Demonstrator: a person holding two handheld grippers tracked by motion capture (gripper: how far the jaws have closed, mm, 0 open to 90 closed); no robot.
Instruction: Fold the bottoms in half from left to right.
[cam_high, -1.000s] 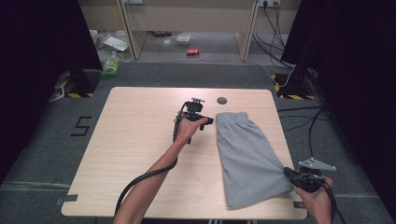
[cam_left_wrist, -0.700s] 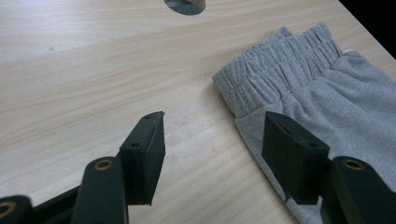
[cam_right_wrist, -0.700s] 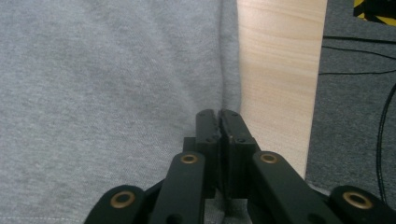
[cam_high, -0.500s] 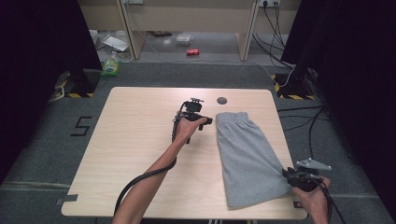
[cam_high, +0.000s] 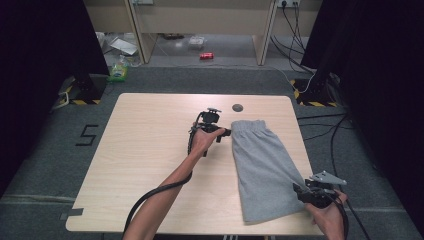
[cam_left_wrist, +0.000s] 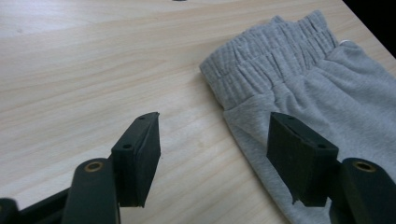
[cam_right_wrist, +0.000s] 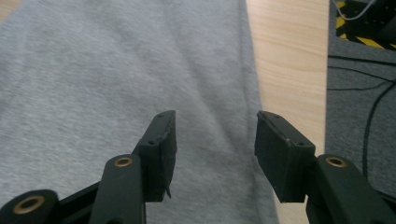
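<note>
Grey shorts (cam_high: 265, 170) laid flat on right half of wooden table (cam_high: 150, 150), waistband at far end, hem at near edge. Left gripper (cam_high: 226, 132) held at waistband's left corner; jaws spread wide in left gripper view, nothing gripped, one jaw over bare wood, other over fabric edge. Right gripper (cam_high: 300, 190) held at shorts' near-right edge; jaws parted, empty, poised over cloth near its right edge. Dark round mark (cam_high: 237, 107) seen on table beyond waistband.

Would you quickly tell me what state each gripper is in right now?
Left gripper: open, holding nothing, at the waistband corner of the grey shorts.
Right gripper: open, holding nothing, over the shorts' hem edge.
</note>
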